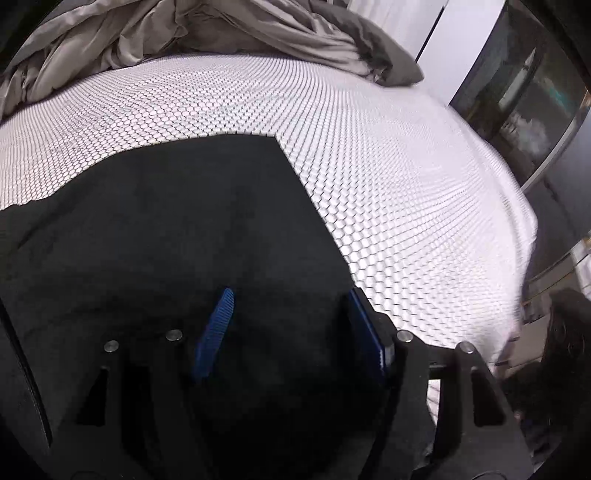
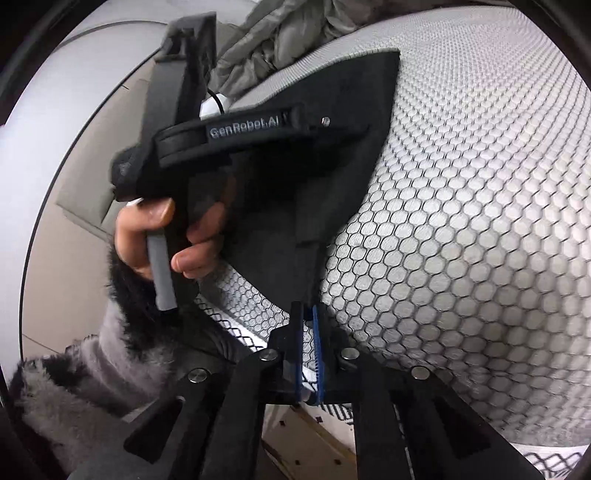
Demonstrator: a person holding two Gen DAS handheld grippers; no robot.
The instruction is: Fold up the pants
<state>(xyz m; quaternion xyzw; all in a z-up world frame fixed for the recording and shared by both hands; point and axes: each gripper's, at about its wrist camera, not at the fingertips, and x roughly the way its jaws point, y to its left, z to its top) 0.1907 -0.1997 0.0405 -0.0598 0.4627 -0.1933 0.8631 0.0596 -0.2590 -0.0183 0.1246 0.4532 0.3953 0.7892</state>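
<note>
Honeycomb-patterned bed bears black pants, grey duvet behind.

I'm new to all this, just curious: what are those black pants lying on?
The black pants lie on a white bed cover printed with a dark honeycomb pattern, which shows all around them. Whatever is directly beneath the pants is covered by the cloth. Crumpled grey bedding sits beyond.

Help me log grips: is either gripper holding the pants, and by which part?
Left gripper hangs open over the pants, holding nothing. The pants' near edge reaches the right gripper tips; a pinch cannot be told.
</note>
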